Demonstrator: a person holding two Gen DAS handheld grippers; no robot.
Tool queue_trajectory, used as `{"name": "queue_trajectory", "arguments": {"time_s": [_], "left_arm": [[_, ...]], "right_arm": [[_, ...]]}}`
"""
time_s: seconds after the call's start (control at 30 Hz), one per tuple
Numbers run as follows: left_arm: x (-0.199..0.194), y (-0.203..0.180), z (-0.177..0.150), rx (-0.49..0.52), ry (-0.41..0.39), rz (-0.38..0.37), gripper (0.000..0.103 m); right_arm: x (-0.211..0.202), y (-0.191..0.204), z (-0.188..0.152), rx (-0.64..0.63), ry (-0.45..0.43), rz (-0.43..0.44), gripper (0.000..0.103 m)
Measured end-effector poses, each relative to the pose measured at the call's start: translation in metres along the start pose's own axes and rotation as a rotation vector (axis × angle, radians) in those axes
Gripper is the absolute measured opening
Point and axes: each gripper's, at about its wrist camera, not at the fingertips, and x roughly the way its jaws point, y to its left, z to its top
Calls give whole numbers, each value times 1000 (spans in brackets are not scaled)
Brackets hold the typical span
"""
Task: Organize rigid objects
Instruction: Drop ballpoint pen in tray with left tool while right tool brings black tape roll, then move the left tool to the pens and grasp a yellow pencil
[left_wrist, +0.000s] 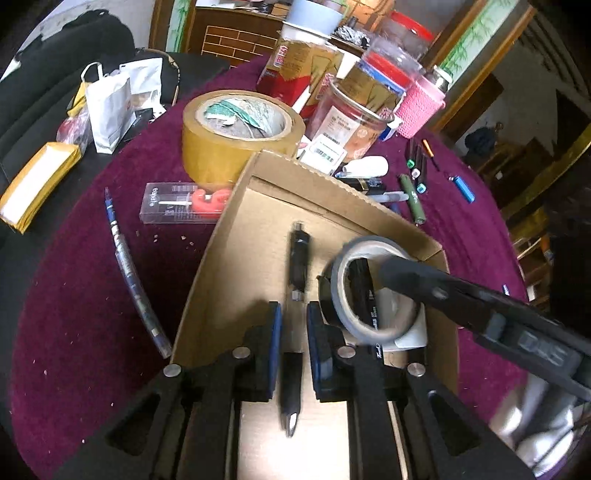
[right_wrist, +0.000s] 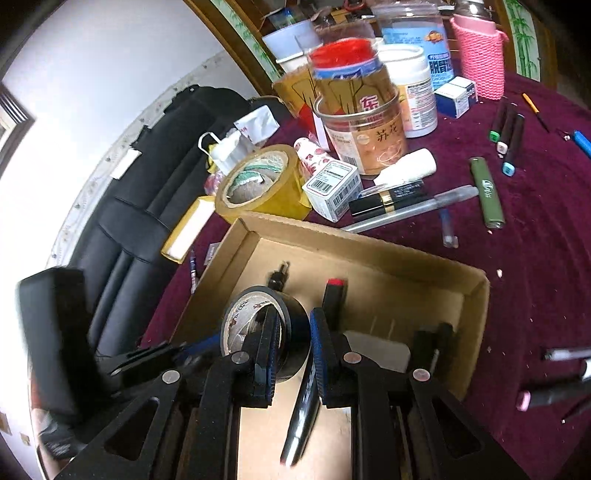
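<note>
My right tool (right_wrist: 293, 317) is clamped on the black tape roll (right_wrist: 251, 299): one pad sits inside the ring, the other against the outer face, and the roll stands on edge between them, low inside the cardboard box (right_wrist: 369, 251). Just ahead of that tool's outer finger a black marker with a red end (right_wrist: 335, 291) lies on the box floor, and a white card (right_wrist: 376, 350) lies flat to that side. My left tool (left_wrist: 293, 310) hangs over the same box with its pads drawn nearly together, only a slit between them. A black pen (left_wrist: 297, 258) lies in line with that slit, reaching forward over the box floor; it is blurred, and I cannot tell whether the pads touch it. The held roll is just beside this tool, on my right. Beyond the far wall of the box, on the purple surface (right_wrist: 535, 258), a wide brown tape roll (left_wrist: 221, 147) stands ahead and to my left, and a clear jar (right_wrist: 369, 140) ahead. Silver pens (right_wrist: 424, 206) and a green stick (right_wrist: 487, 192) lie ahead and to my right, well apart from both tools.
</note>
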Motion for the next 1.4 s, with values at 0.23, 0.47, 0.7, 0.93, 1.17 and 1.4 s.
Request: {"name": "queue_trajectory", "arguments": {"time_s": [0.23, 0.47, 0.7, 0.93, 1.17, 1.4], "left_arm": [[-49, 10, -24, -41, -75, -137, 63], [-113, 28, -45, -65, -230, -145, 65], [-130, 35, -56, -80, -251, -158, 65], [-124, 36, -63, -110, -233, -184, 71], [-129, 19, -74, -78, -254, -156, 77], [-128, -30, -92, 33, -271, -146, 77]], "right_arm": [[10, 1, 7, -3, 2, -13, 19], [20, 26, 13, -46, 12, 20, 19], [50, 24, 14, 7, 61, 52, 19], [30, -5, 15, 96, 15, 29, 47], [-82, -17, 3, -7, -202, -67, 72], [-202, -53, -63, -158, -579, -511, 103]]}}
